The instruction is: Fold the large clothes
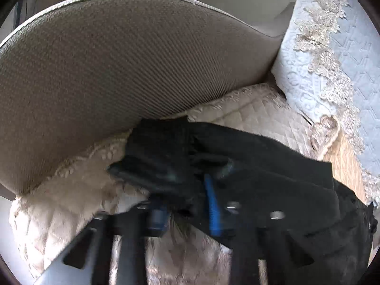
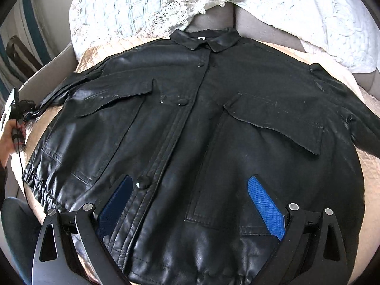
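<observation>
A black leather jacket [image 2: 190, 123] lies flat, front up and buttoned, on a cream quilted cover [image 2: 99, 54], collar at the far side. My right gripper [image 2: 190, 201] is open above the jacket's lower front, its blue pads [image 2: 266, 204] wide apart and empty. My left gripper [image 1: 187, 199] is shut on the end of the jacket's sleeve [image 1: 166, 156], with the black leather bunched between its blue pads [image 1: 212, 204]. In the right wrist view the left gripper [image 2: 16, 109] shows at the far left, at the sleeve end.
A large beige textured cushion [image 1: 118, 66] stands behind the sleeve. Pale blue quilted pillows with lace trim [image 2: 142, 7] lie beyond the collar and show in the left wrist view [image 1: 320, 59]. A bare wooden surface [image 1: 344, 161] shows by the cover's edge.
</observation>
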Tool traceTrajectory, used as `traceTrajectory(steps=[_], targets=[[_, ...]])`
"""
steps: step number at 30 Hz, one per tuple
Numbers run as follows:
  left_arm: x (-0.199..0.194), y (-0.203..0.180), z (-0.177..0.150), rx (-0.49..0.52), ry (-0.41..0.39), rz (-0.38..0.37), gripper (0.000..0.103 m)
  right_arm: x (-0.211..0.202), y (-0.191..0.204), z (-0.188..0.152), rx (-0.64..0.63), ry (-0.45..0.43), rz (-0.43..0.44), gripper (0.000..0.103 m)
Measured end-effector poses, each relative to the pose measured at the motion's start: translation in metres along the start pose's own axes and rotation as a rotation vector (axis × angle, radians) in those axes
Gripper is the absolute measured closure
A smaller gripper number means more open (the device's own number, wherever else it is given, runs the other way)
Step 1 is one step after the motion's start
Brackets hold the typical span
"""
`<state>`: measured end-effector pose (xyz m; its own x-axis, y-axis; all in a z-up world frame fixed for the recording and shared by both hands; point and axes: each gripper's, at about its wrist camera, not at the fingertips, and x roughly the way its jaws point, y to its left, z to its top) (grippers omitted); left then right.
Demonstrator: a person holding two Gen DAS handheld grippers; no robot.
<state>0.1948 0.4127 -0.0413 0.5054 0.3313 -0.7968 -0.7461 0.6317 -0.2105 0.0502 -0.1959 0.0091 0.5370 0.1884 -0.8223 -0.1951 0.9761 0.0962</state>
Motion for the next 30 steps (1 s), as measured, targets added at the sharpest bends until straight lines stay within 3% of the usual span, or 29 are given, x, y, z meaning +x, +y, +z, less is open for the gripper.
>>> traceTrajectory(steps=[3, 6, 11, 16, 21, 24, 26, 27, 29, 30], targets=[[-0.019, -0.017, 0.008, 0.06, -0.045, -0.023, 0.091, -0.002, -0.001, -0.001, -0.004, -0.011, 0.006, 0.005], [-0.063, -0.047, 0.014, 0.134, -0.117, -0.116, 0.092, -0.005, -0.004, -0.003, 0.004, -0.021, 0.014, 0.005], [-0.151, -0.126, 0.001, 0.275, -0.209, -0.345, 0.092, -0.009, -0.013, -0.009, 0.035, -0.032, 0.023, 0.005], [-0.199, -0.232, -0.049, 0.439, -0.193, -0.58, 0.092, -0.017, -0.023, -0.015, 0.064, -0.049, 0.022, 0.005], [-0.184, -0.331, -0.137, 0.581, -0.022, -0.725, 0.09, -0.026, -0.04, -0.021, 0.102, -0.057, 0.0, 0.005], [-0.155, -0.368, -0.195, 0.657, 0.177, -0.746, 0.08, -0.032, -0.05, -0.025, 0.128, -0.058, -0.008, 0.005], [-0.148, -0.377, -0.222, 0.702, 0.295, -0.803, 0.075, -0.036, -0.056, -0.027, 0.139, -0.06, -0.017, 0.005], [-0.154, -0.376, -0.232, 0.716, 0.317, -0.836, 0.073, -0.037, -0.059, -0.028, 0.142, -0.062, -0.021, 0.005], [-0.169, -0.367, -0.238, 0.74, 0.305, -0.901, 0.049, -0.039, -0.063, -0.029, 0.15, -0.064, -0.025, 0.005], [-0.174, -0.358, -0.232, 0.74, 0.288, -0.93, 0.047, -0.038, -0.064, -0.029, 0.154, -0.064, -0.023, 0.005]])
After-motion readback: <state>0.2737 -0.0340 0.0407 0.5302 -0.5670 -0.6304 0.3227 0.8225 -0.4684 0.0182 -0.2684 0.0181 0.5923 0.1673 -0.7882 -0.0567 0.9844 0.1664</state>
